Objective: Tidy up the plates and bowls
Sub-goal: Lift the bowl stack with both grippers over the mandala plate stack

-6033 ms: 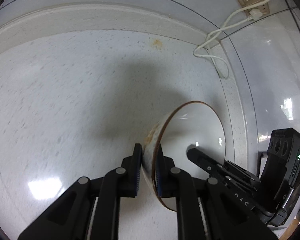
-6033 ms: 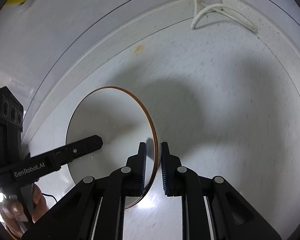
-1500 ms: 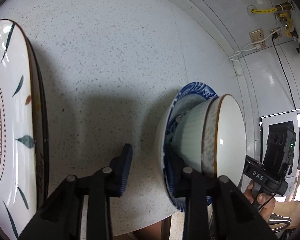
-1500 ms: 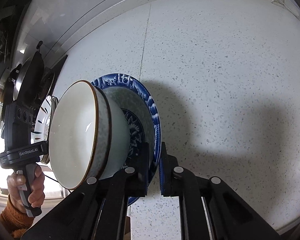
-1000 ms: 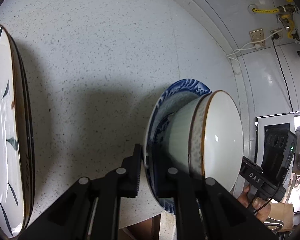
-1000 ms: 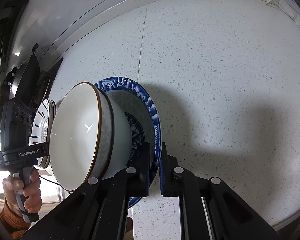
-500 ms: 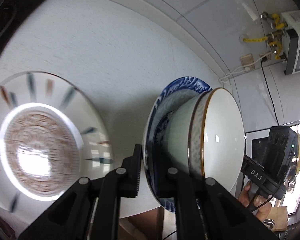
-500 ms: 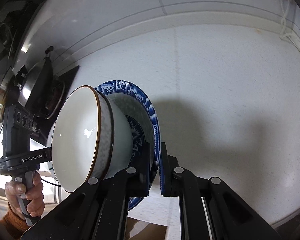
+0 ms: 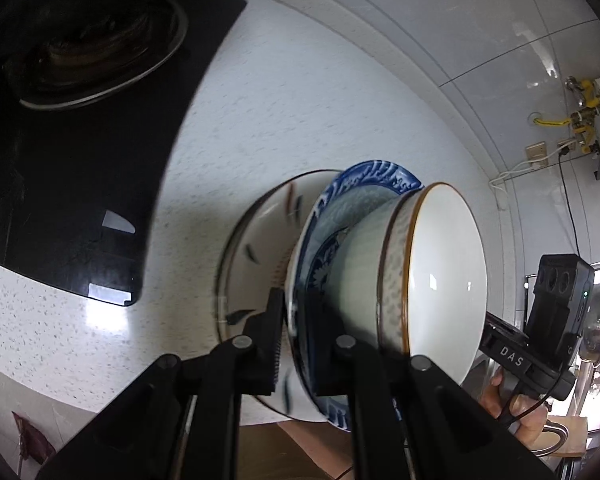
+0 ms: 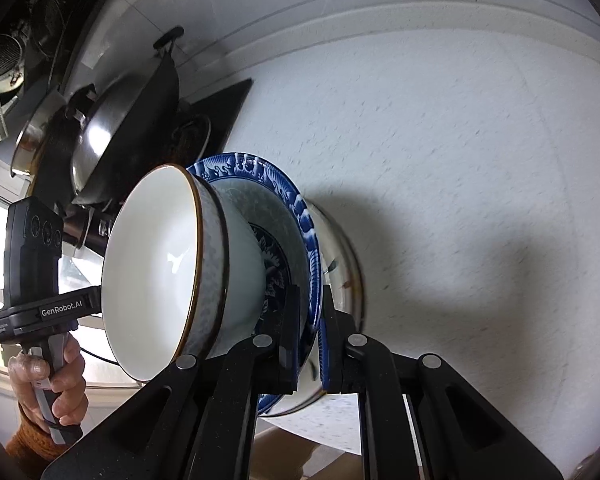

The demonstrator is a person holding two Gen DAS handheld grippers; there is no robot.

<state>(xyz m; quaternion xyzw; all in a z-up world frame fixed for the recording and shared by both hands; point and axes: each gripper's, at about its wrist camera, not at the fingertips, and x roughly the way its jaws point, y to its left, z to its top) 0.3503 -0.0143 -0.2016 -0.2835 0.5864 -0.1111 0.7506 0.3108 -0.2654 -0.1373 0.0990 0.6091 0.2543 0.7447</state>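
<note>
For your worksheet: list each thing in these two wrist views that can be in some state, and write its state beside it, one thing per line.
Left gripper: shut on the blue plate's rim.
Right gripper: shut on the rim opposite.
Blue plate: lifted, carried between both grippers.
White bowl: upright, empty, sitting in the blue plate.
Leaf-patterned plate: on the counter, under the carried stack; contact unclear.
Wok: resting on the stove.

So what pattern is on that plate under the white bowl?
The plate has a blue-and-white painted wave-like border and a dark blue floral centre, clearest in the right wrist view.
</note>
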